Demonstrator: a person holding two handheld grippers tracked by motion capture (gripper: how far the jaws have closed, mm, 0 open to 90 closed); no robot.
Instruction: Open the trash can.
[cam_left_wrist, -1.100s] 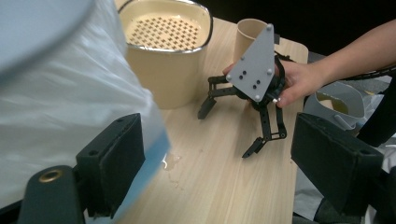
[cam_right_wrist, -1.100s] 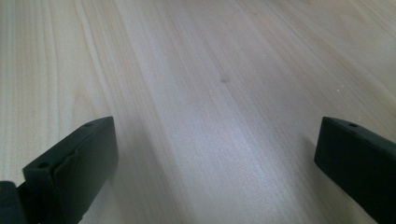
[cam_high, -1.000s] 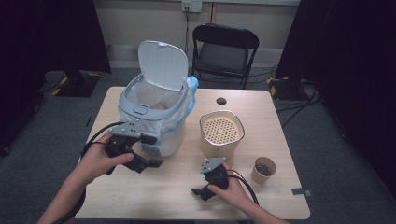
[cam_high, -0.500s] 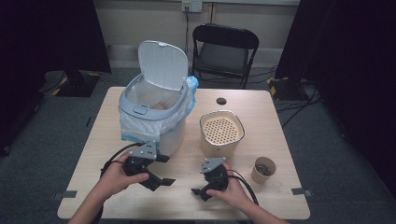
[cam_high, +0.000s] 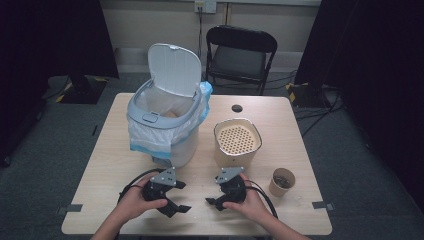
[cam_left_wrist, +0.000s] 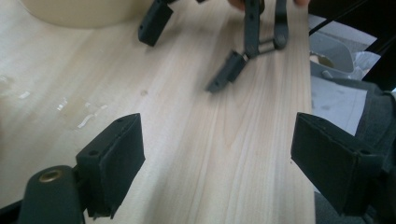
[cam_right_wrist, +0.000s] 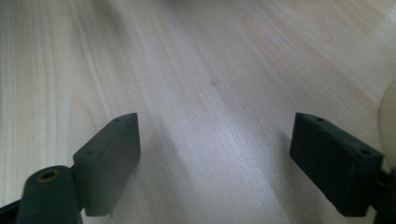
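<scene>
Both grippers rest low over the front of the wooden table (cam_high: 115, 165), each held in a person's hand. My left gripper (cam_high: 184, 196) is open, its jaws wide apart over bare wood (cam_left_wrist: 217, 158) with nothing between them. My right gripper (cam_high: 212, 197) faces it from a short distance and also appears ahead in the left gripper view (cam_left_wrist: 189, 46). It is open as well (cam_right_wrist: 217, 158); its jaws have just been closing a little, with only tabletop between them.
A white bin (cam_high: 165, 125) with a raised lid and a plastic liner stands at the back left. A cream container (cam_high: 237, 142) with a perforated top sits right of it. A paper cup (cam_high: 282, 181) stands at the right, and a black chair (cam_high: 240, 55) behind the table.
My left gripper has come down from beside the bin to the table's front edge. The right hand has stayed where it was.
</scene>
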